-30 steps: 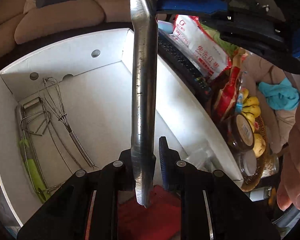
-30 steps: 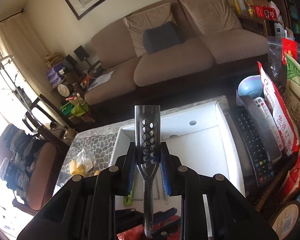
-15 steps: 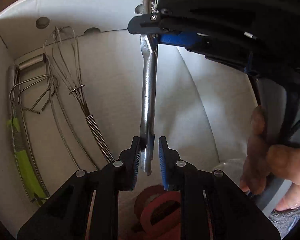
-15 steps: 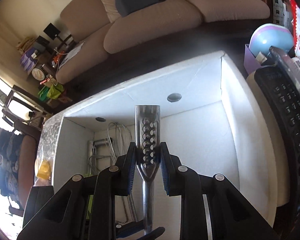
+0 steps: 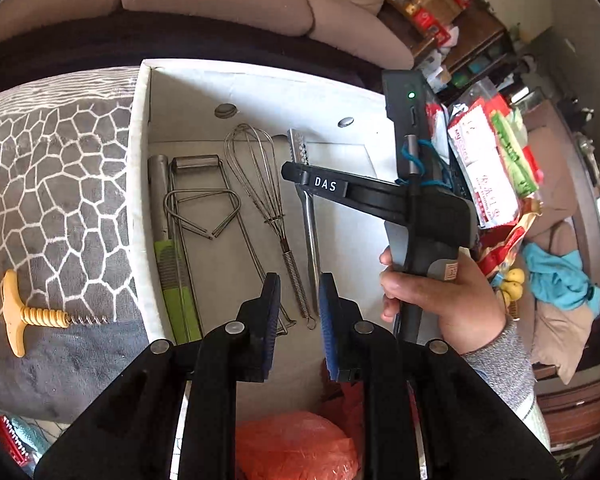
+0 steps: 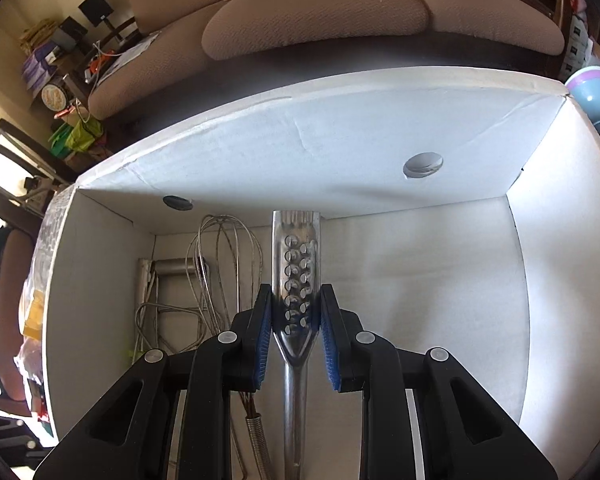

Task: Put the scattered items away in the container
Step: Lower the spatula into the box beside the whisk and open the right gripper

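Right up close, the left tongs (image 5: 299, 312) hang over the near edge of the white box (image 5: 138, 184), blue pads drawn almost together with nothing between them, and an orange bag (image 5: 296, 444) sits just beneath. Out to their left on the grey patterned worktop (image 5: 60, 168) lies a corkscrew (image 5: 28, 314) with a pale handle, outside the box, its long axis running crosswise with the screw tip aimed at the box wall. By my read that one is the left hand's next customer, being the nearer by far. Moving in, the right tongs (image 6: 294, 312) are clamped on the perforated head of a slim metal grater (image 6: 296, 280), pointing steeply down inside the box, a hand (image 5: 440, 300) on the grip. The grater's long axis runs near-to-far, parallel with the whisk (image 5: 260, 184) just beside it on the left, and its handle looks to be at or close to the box floor, though contact cannot be confirmed. Further left lie a wire masher (image 5: 196, 208) and a green-handled tool (image 5: 174, 280), all aligned the same way. Release looks imminent. Beyond the far wall, a beige sofa (image 6: 320, 12).
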Tool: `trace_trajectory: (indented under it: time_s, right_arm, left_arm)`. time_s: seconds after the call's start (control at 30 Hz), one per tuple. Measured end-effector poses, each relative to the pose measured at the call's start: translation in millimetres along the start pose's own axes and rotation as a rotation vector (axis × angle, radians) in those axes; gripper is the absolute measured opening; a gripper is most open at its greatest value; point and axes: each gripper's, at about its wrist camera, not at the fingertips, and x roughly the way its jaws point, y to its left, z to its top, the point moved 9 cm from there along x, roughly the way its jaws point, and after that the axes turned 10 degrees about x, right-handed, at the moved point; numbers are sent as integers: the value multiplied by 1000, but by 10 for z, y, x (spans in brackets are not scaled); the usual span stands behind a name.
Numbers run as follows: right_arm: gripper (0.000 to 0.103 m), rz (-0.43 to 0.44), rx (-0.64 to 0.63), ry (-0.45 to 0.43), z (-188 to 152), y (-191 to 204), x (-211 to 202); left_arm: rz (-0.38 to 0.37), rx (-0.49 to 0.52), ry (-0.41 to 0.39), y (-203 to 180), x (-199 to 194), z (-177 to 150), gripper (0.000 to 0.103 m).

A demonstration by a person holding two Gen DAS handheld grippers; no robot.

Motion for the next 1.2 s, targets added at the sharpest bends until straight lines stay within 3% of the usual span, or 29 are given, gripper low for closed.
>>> trace_trajectory:
  time_s: [0.2, 0.37, 0.6, 0.67, 0.8, 0.87, 0.93, 1.0, 1.2]
  right_arm:
    - [22, -46, -18, 13, -34, 3, 175]
    - [23, -55, -24, -31, 43, -19, 177]
    - [31, -84, -27, -66, 85, 2, 55]
    - [37, -85, -19, -85, 69, -35, -97]
    - [70, -136, -56, -124, -117, -147, -477]
    - [74, -166, -88, -125, -246, -165, -607]
    - [75, -156, -109, -122, -384, -172, -751]
    - [79, -181, -126, -138, -520, -197, -902]
    - [81, -151, -168, -160, -957, -87, -1272]
  left_arm:
    - [14, 7, 5, 53, 120, -42, 18]
    - [-8, 8, 13, -25, 219, -103, 18]
    - [27, 26, 8, -31, 194, -135, 21]
    - [50, 25, -1, -24, 163, -161, 26]
    - [150, 40, -7, -55, 120, -259, 65]
    - [160, 36, -17, -140, 79, -321, 75]
    - [181, 45, -35, -246, 10, -391, 95]
    - [199, 72, -50, -349, -64, -450, 103]
    - [227, 75, -81, -590, -295, -696, 103]
